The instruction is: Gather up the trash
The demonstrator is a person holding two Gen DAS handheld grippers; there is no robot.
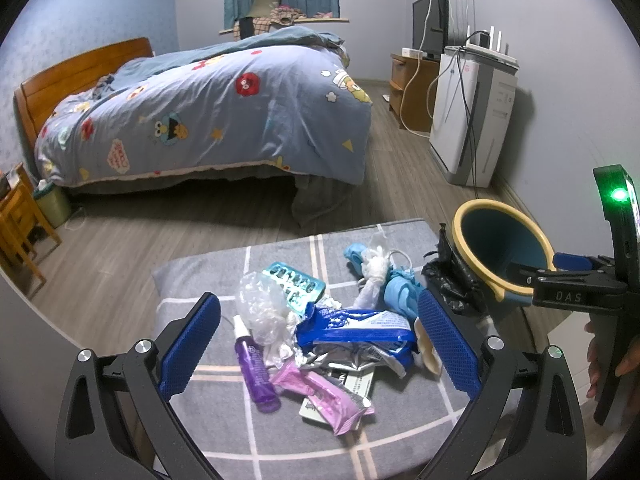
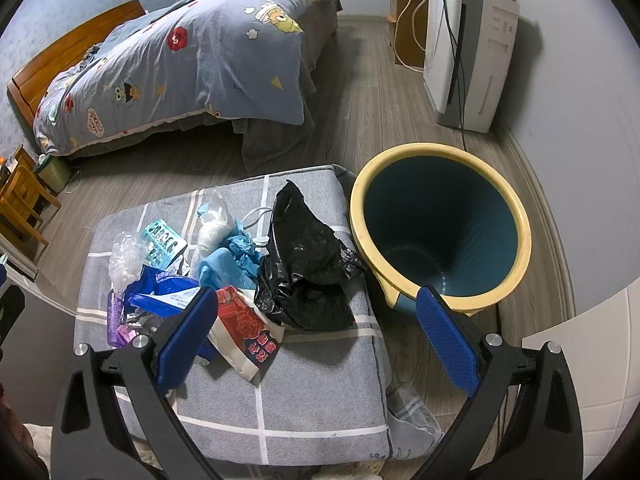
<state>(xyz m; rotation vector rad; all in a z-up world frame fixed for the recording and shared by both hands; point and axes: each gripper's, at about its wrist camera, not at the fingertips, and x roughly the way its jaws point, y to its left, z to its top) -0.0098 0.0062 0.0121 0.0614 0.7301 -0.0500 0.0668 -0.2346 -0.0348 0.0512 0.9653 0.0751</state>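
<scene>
Holding my left hand-held gripper (image 1: 318, 344) wide open over the trash pile (image 1: 320, 320) on the gray cushion (image 2: 312, 392), I needed one piece, squeezed gently, for the bin (image 2: 440, 220) beside it.

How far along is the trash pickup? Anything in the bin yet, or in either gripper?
Barely begun. The bin looks empty: bare bottom, no bag fitted. Both grippers are open and hold nothing; the left gripper hovers over the pile, the right gripper near the bin's rim. Everything is left on the cushion: black bag, blue wrapper, purple bottle, blister pack, pink packets.
</scene>
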